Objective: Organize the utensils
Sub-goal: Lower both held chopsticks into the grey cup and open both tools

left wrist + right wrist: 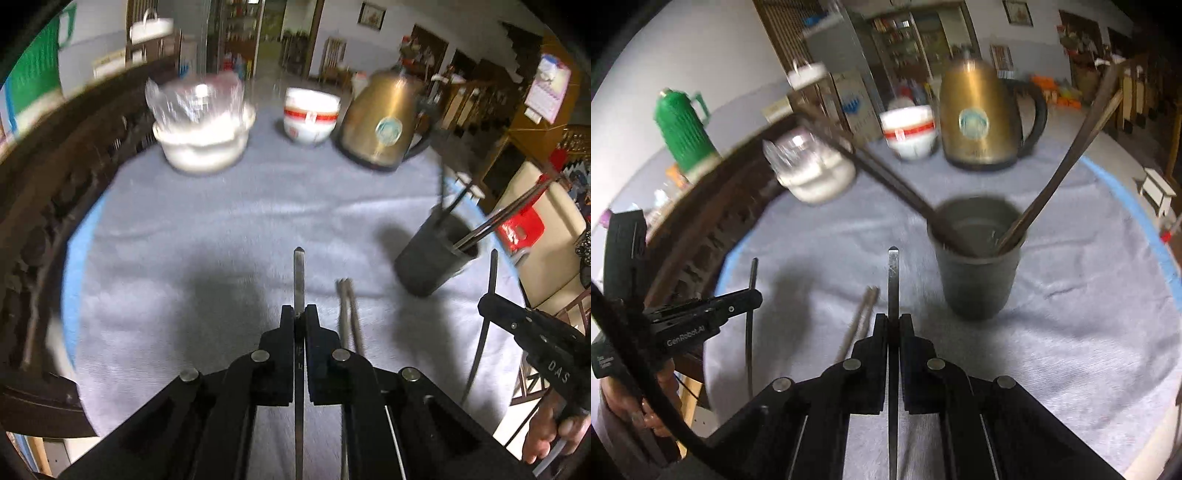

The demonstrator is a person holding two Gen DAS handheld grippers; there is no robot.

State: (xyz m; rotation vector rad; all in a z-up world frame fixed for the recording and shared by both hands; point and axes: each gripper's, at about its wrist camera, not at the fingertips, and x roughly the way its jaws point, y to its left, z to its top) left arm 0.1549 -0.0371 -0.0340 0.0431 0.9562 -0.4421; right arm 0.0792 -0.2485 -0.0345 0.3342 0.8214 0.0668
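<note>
My left gripper (300, 314) is shut on a flat metal utensil handle (299, 273) that sticks forward above the cloth. My right gripper (894, 319) is shut on a like metal utensil handle (893, 280). A pair of chopsticks (349, 314) lies on the cloth between the two grippers; it also shows in the right wrist view (860, 321). A dark cup (977, 258) ahead and right of the right gripper holds several utensils leaning out. It shows at the right in the left wrist view (432, 254). Each gripper shows in the other's view, left (751, 295) and right (489, 302).
A round table with a grey cloth (221, 229) carries a white bowl stack with a glass lid (203, 125), a red-banded bowl (310, 114) and a brass kettle (384, 125) at the far side. A dark carved chair back (55, 206) stands at the left.
</note>
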